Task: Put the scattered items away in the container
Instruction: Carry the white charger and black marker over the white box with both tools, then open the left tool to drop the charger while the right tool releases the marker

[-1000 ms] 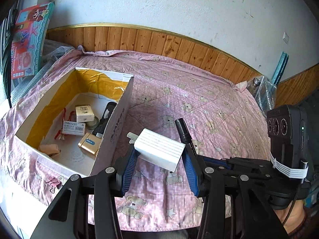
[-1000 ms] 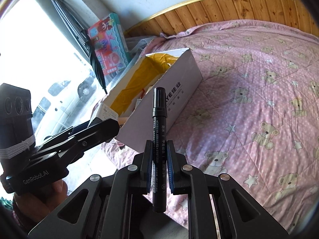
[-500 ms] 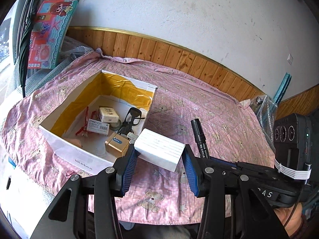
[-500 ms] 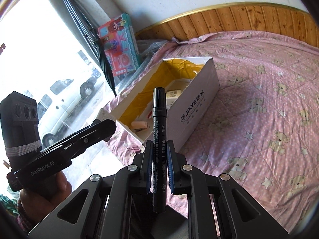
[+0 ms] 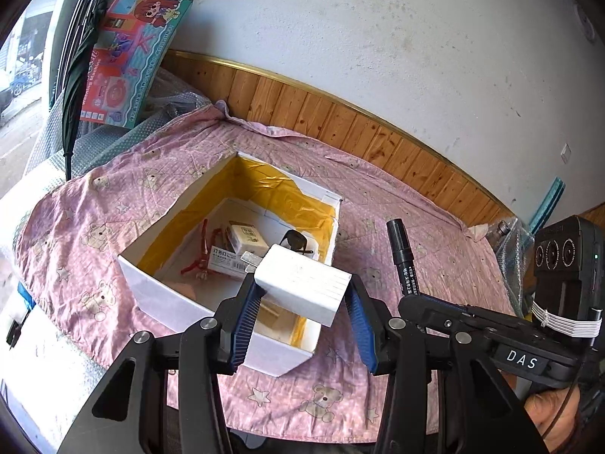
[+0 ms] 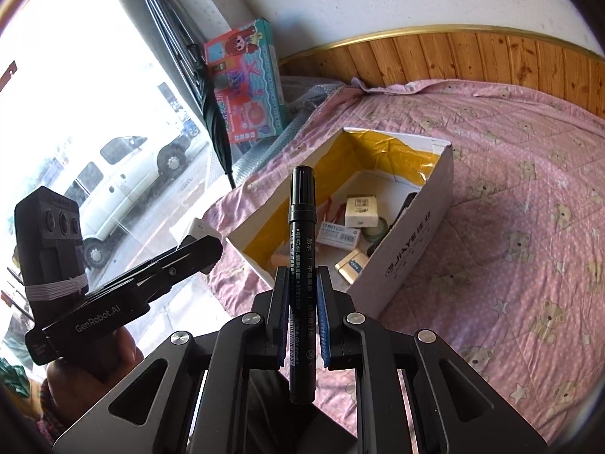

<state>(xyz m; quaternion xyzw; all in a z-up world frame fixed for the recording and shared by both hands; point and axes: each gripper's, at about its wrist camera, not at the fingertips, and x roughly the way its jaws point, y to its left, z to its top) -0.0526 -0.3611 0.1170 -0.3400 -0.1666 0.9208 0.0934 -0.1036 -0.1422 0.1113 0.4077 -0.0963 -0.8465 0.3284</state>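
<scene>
The left gripper pinches a white charger above the near end of the open box. The right gripper clamps a black marker upright, short of the box on the pink quilt.

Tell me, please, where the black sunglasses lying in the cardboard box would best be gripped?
Probably from above, pinching the bridge of the black sunglasses: they lie flat near the right wall of the white cardboard box, which blocks a sideways approach.
</scene>
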